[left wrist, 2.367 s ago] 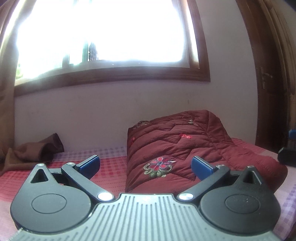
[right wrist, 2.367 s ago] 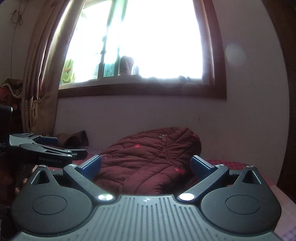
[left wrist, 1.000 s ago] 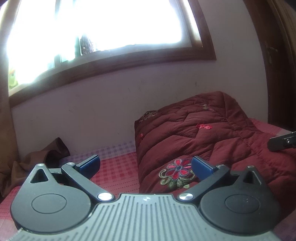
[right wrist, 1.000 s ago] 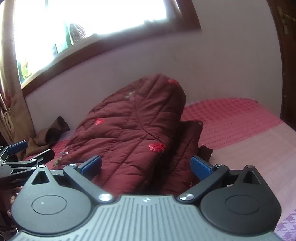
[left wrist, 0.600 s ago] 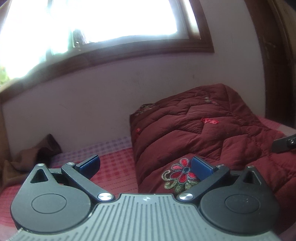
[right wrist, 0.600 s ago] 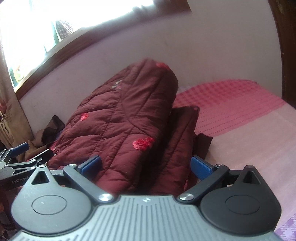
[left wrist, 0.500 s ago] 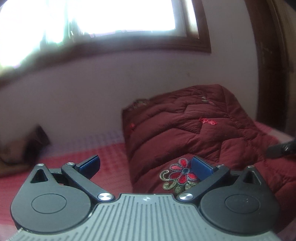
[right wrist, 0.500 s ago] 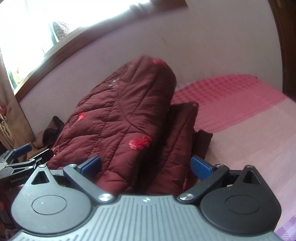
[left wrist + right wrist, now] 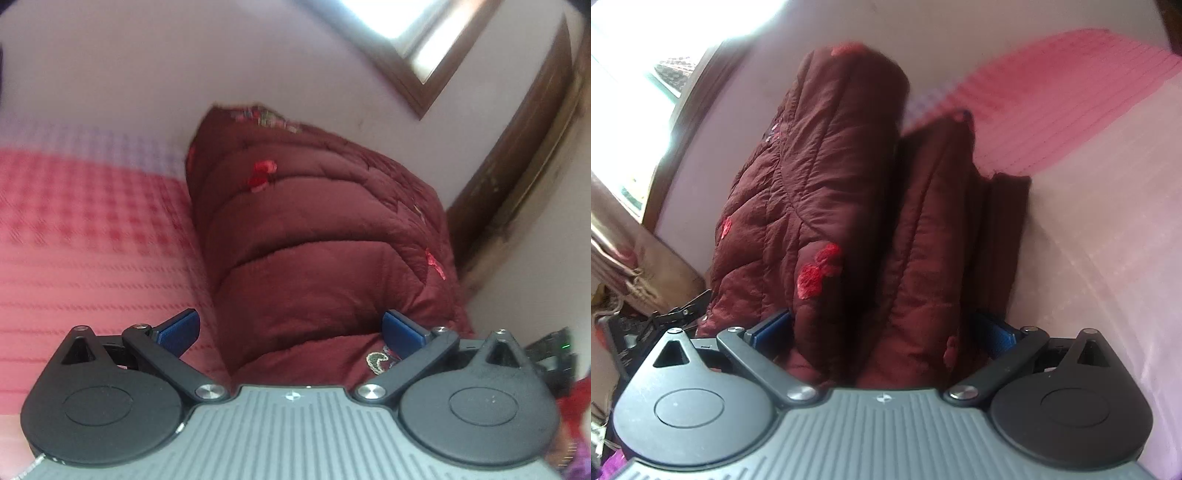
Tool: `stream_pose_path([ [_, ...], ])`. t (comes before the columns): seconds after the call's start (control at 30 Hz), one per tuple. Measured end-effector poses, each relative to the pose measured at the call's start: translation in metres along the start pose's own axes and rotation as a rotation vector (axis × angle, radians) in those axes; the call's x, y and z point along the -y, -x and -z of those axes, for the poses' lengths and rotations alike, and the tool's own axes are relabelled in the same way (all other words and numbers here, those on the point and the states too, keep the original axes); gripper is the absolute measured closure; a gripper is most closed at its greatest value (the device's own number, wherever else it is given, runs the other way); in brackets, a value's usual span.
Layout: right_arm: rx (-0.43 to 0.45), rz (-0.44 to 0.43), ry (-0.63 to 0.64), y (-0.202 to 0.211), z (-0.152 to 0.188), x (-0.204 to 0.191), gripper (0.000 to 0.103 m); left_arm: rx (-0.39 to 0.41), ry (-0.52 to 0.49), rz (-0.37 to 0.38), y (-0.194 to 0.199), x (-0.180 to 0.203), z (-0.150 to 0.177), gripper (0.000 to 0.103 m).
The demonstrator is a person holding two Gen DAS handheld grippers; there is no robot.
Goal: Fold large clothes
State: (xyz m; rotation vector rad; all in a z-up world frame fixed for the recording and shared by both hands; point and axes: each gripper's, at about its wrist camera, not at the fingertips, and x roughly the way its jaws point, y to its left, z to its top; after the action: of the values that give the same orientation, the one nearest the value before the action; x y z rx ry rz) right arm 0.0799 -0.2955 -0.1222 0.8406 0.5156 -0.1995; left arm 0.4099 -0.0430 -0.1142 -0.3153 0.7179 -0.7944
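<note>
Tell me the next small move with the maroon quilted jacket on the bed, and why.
Probably close the right gripper on the jacket's near edge. Its blue fingers stand wide apart with the folded layers already between them, nothing clamped yet. The left gripper is open too, straddling the jacket's other end above the pink bedsheet, so it could follow.

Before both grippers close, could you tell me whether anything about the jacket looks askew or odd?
The jacket is not flat: it lies in thick, uneven folds, with a dark flap sticking out past its edge onto the bedsheet. Both the left gripper and the right gripper are open around it.
</note>
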Motion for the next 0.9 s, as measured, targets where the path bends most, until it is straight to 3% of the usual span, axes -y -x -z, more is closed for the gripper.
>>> stream_pose_path([
  [0.17,-0.057,-0.049,0.014,-0.012,-0.012,0.008,0.0,-0.12,0.126,0.105,-0.021,-0.016,-0.005,0.0],
  [0.4,-0.069,-0.103,-0.03,-0.03,-0.016,0.013,0.0,-0.176,0.06,0.105,-0.039,-0.005,-0.008,0.0],
  [0.53,-0.066,-0.1,0.025,-0.033,-0.018,0.007,0.0,-0.168,0.008,0.073,-0.039,0.002,-0.006,0.0],
  [0.77,-0.083,-0.077,-0.054,-0.001,-0.026,0.02,0.0,-0.172,-0.013,0.08,-0.035,-0.004,-0.007,0.0],
  [0.9,-0.136,-0.019,-0.074,0.013,-0.024,0.024,0.0,-0.178,-0.031,0.085,-0.036,-0.005,-0.007,0.0],
])
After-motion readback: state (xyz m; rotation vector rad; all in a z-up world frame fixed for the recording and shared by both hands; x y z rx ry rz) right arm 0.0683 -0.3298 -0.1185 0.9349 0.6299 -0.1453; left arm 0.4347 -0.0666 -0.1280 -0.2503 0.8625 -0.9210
